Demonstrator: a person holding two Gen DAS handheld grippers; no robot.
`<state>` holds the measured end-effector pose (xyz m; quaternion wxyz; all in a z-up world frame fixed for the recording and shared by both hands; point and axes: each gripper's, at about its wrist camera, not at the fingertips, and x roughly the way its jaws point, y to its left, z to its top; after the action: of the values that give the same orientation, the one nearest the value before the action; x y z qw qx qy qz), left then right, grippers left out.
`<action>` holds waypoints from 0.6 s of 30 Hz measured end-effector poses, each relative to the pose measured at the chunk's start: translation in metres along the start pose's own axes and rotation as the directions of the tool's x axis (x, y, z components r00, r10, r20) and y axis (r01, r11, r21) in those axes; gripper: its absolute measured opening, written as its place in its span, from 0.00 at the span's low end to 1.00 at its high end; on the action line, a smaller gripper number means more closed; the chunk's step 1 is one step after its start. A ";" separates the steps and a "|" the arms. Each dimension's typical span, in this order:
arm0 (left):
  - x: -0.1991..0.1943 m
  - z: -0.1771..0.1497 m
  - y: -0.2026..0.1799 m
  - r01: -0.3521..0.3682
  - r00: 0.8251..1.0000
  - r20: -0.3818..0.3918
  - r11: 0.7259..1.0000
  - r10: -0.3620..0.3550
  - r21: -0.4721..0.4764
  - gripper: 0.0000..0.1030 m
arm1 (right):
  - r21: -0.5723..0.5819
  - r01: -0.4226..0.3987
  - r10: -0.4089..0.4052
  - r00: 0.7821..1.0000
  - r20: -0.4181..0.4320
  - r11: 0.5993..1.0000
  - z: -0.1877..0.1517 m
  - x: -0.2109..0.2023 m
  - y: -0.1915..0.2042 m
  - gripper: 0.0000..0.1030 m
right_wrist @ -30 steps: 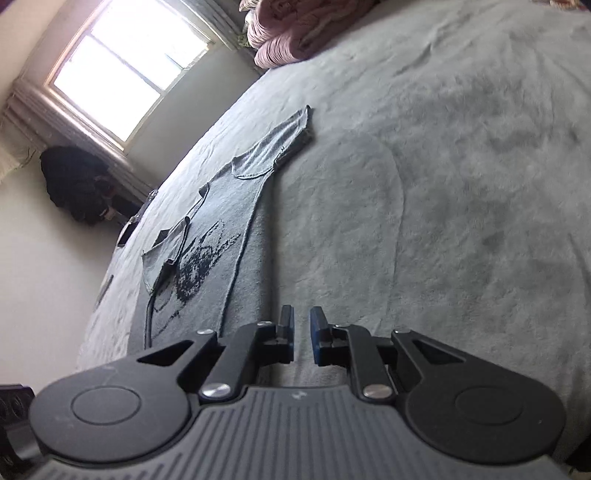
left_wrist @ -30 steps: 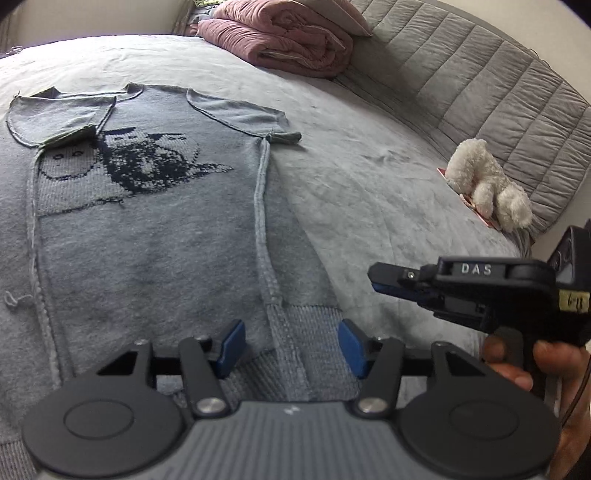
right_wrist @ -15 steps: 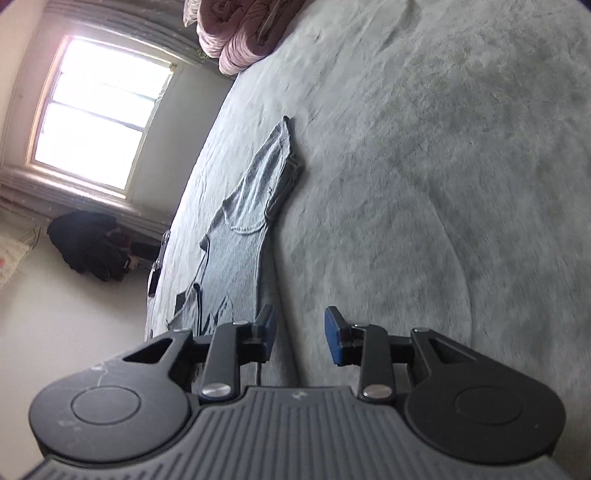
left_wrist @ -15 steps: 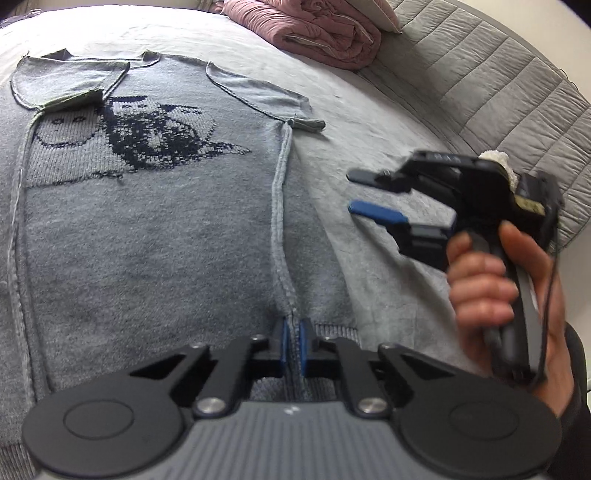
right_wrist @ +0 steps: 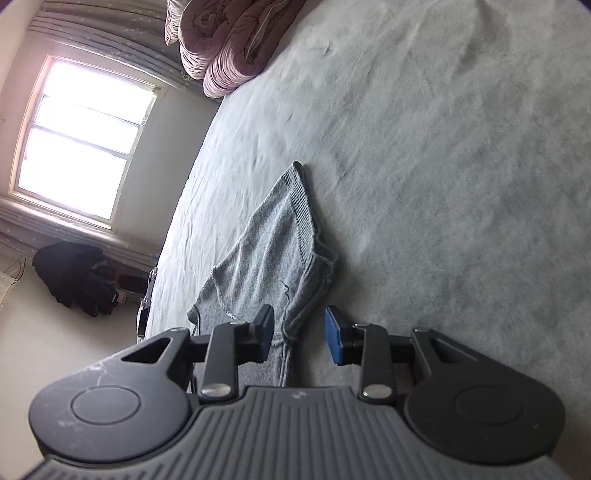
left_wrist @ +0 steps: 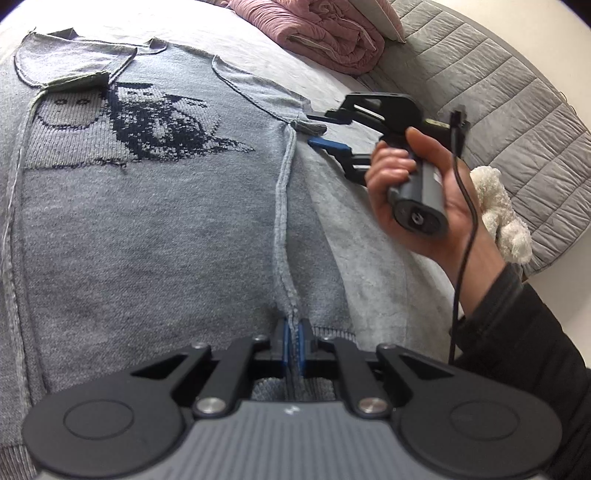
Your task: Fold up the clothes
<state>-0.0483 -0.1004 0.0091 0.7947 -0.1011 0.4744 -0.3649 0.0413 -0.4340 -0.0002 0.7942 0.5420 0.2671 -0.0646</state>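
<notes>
On grey bed (right_wrist: pixel 443 184) | sweater (left_wrist: pixel 147 221) flat | window (right_wrist: pixel 81 140) beyond

Left gripper (left_wrist: pixel 293 341) jaws clamped; right gripper (right_wrist: pixel 300 334) jaws parted, hand-held (left_wrist: pixel 417 192).

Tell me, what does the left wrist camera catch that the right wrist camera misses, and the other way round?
Only the left wrist view shows the sweater's knitted picture, the left gripper shut on its side seam near the hem, the person's hand holding the right gripper, the white plush toy and the quilted headboard.

Only the right wrist view shows the window and a dark heap on the floor.

Both show the sweater, the pink quilt and the grey bed cover.
</notes>
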 end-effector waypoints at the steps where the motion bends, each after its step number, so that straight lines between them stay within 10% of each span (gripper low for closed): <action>1: 0.000 0.001 0.000 0.002 1.000 -0.002 1.000 -0.002 -0.002 0.04 | 0.019 -0.003 0.003 1.000 0.003 1.000 0.001 0.002 0.000 0.34; 12: -0.003 0.001 -0.002 0.015 1.000 0.005 1.000 -0.015 -0.017 0.04 | -0.003 0.049 -0.049 0.995 0.083 0.999 0.001 0.006 0.005 0.34; 18: -0.005 0.002 -0.005 0.015 1.000 0.017 1.000 -0.015 -0.013 0.04 | -0.121 0.122 -0.107 0.986 0.130 0.985 -0.003 0.014 0.021 0.11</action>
<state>-0.0503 -0.1007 0.0160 0.7954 -0.1128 0.4692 -0.3668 0.0599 -0.4202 0.0092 0.8374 0.4684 0.2521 -0.1261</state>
